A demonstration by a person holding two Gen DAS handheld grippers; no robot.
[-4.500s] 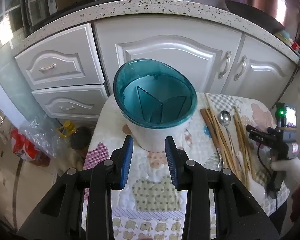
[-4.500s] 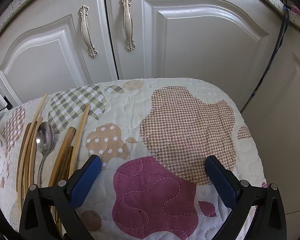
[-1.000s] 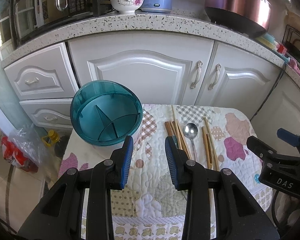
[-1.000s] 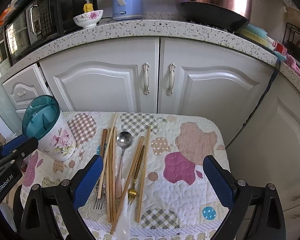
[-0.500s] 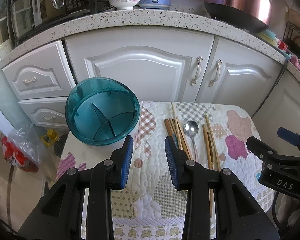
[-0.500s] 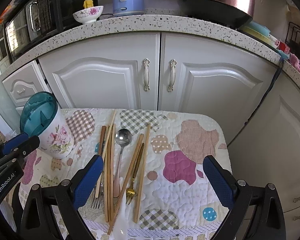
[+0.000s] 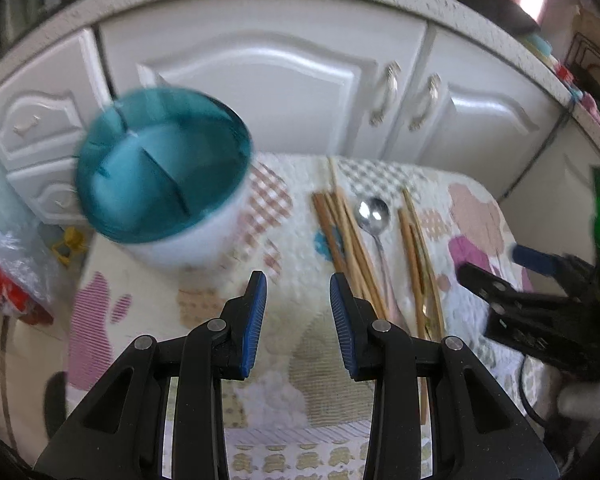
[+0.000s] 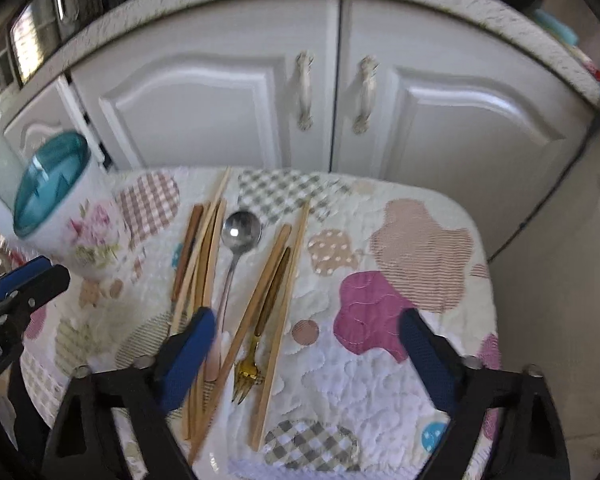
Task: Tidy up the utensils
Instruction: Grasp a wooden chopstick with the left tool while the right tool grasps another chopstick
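Left wrist view: the left gripper (image 7: 298, 312) hangs parted and empty above the quilted cloth (image 7: 284, 360), the holder (image 7: 162, 184) ahead-left; keep it clear of the holder.

Right wrist view: the right gripper (image 8: 304, 354), empty, is closing over the gold fork (image 8: 256, 344), probably its target; centre on the handle, avoiding the chopsticks (image 8: 204, 264) and spoon (image 8: 236, 248).

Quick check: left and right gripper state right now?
Left gripper: open, holding nothing.
Right gripper: open and closing, nothing gripped, above the utensils.
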